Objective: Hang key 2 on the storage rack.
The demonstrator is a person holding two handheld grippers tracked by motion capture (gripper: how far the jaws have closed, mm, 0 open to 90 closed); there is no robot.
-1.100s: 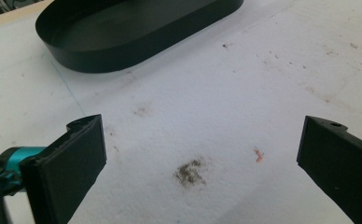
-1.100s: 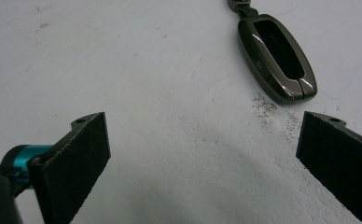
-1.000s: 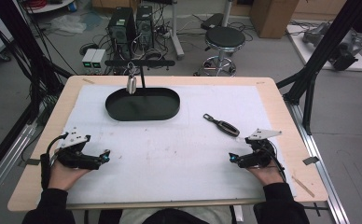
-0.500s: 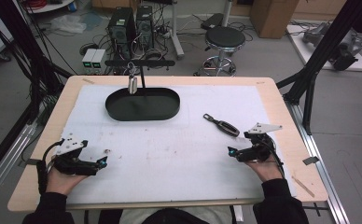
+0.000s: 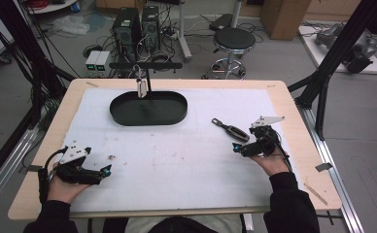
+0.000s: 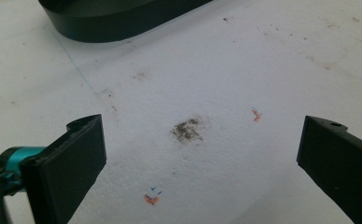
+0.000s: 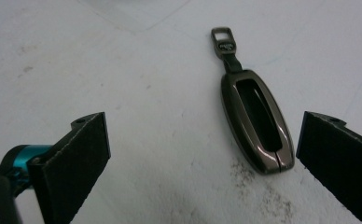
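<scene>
Right gripper (image 7: 202,163) jaws wide, key fob (image 7: 256,123) lying flat on the white mat (image 5: 177,160) just ahead, nearer one jaw: centre over its body before closing across the narrow sides.

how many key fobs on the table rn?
1. The key fob lies flat on the white mat, right of the black tray, just ahead of the open right gripper. In the right gripper view it sits nearer the right jaw. Nothing seems hidden.
</scene>
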